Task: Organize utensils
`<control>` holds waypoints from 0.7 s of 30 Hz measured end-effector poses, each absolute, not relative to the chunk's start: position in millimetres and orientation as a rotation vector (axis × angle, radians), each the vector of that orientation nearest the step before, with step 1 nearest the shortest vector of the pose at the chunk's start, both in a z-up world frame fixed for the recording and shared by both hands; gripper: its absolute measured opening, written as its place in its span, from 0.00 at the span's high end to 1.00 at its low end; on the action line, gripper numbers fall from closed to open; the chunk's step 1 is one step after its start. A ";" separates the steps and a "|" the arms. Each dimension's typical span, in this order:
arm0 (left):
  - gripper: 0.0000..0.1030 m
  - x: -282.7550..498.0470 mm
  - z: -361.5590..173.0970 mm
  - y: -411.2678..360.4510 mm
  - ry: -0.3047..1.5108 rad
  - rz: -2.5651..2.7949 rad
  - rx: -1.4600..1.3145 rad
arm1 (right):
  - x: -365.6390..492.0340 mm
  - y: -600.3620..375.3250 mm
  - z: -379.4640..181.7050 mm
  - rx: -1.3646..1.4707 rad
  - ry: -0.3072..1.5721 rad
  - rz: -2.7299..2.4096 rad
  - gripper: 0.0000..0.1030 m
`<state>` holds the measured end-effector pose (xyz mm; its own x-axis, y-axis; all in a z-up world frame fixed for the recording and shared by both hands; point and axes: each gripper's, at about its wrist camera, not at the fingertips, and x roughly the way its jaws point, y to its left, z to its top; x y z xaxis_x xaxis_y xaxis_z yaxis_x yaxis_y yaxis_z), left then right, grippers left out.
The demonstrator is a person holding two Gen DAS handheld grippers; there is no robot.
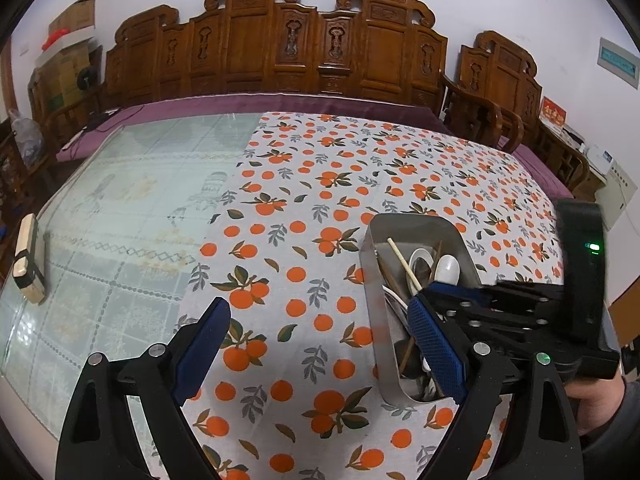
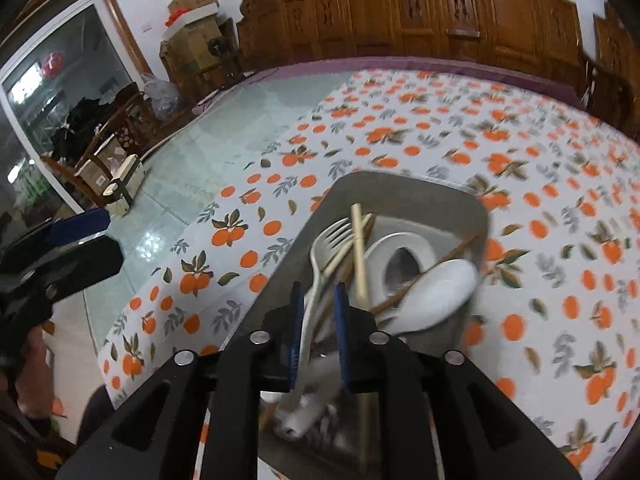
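Observation:
A metal utensil tray (image 2: 400, 184) stands on the orange-print tablecloth (image 2: 520, 160). It holds a white plastic fork (image 2: 332, 236), pale chopsticks (image 2: 360, 256), dark chopsticks and white soup spoons (image 2: 436, 292). My right gripper (image 2: 318, 290) hangs over the tray's near end. Its jaws stand a narrow gap apart, and the fork's handle runs loosely between them without being pinched. My left gripper (image 1: 318, 308) is wide open over bare cloth just left of the tray (image 1: 416, 220), with nothing between its fingers. The right gripper's black body (image 1: 520, 312) shows above the tray there.
A wooden block with a black band (image 1: 28, 260) lies on the glass-topped part of the table (image 1: 120, 200) at far left. Carved wooden benches (image 1: 280, 48) line the far side. A hand (image 1: 592, 396) grips the right tool's handle at lower right.

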<state>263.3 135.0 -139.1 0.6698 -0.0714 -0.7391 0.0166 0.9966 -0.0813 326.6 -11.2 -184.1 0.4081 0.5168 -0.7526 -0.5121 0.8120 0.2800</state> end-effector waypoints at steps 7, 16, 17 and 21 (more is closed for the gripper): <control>0.10 256.6 -135.7 115.1 0.819 -0.057 -0.061 | 298.3 -47.5 -152.2 -0.053 0.836 0.597 0.60; 0.08 238.7 -126.9 90.8 0.814 -0.044 -0.046 | 261.0 -92.2 -125.9 -0.039 0.774 0.467 0.17; 0.08 236.0 -126.0 88.2 0.812 -0.048 -0.044 | 256.7 -97.8 -123.6 -0.033 0.770 0.450 0.14; 0.08 222.5 -121.7 76.0 0.807 -0.056 -0.037 | 237.8 -118.9 -114.1 -0.005 0.744 0.409 0.03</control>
